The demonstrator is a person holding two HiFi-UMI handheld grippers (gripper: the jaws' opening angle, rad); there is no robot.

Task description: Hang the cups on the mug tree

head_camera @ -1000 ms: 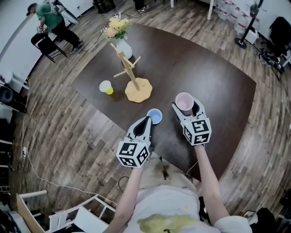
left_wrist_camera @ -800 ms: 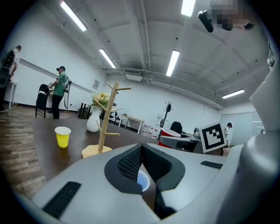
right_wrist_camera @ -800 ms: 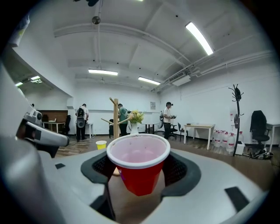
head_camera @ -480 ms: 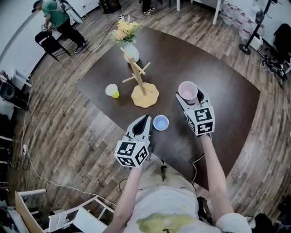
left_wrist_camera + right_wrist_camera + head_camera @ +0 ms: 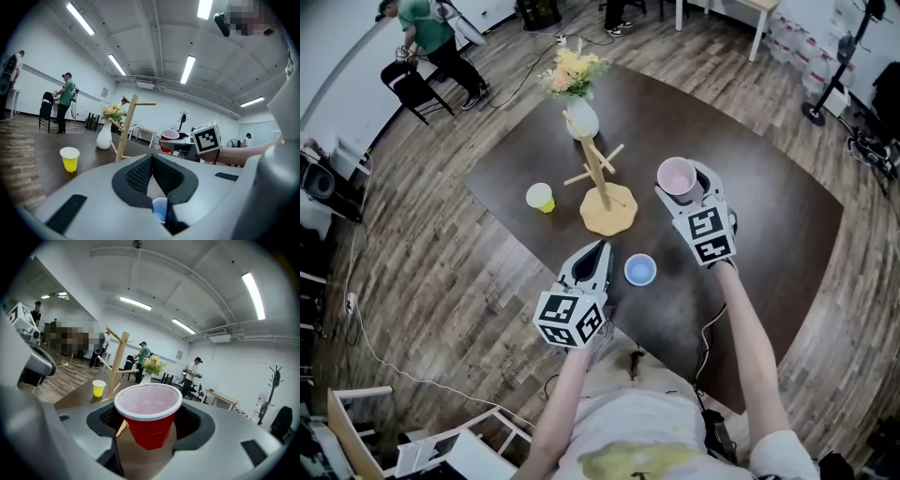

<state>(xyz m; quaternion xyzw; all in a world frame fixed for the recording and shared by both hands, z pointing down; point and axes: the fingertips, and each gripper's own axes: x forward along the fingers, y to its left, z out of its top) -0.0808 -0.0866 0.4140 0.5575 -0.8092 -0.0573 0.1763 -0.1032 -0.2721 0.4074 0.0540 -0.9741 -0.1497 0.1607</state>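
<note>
From overhead, the dark table [image 5: 750, 187] carries a wooden mug tree [image 5: 602, 178] with bare pegs. Taking the tree as the clock's centre, a white vase of flowers [image 5: 581, 120] stands just beside it at 11 o'clock, a yellow cup [image 5: 540, 197] sits upright near 9 o'clock, and a blue cup [image 5: 640, 270] stands upright at 5 o'clock. The right gripper [image 5: 681, 184] is at 3 o'clock, grasping a red cup [image 5: 676, 173] upright, mouth up, near the tree but clear of its pegs. The left gripper [image 5: 600, 248] is at 6 o'clock, just beside the blue cup and not touching it.

In the left gripper view the jaws are clenched to a point with nothing between them. The blue cup [image 5: 160, 208] shows low through the gap behind the tips. The tree [image 5: 126, 126] rises at 11 o'clock of the tips and the yellow cup at 9 o'clock.

In the right gripper view the red cup [image 5: 148, 420] fills the middle, pinched on both sides by the pads, its pale inside empty. The tree [image 5: 117, 364] stands at 10 o'clock of it, with the yellow cup [image 5: 99, 387] at its foot
</note>
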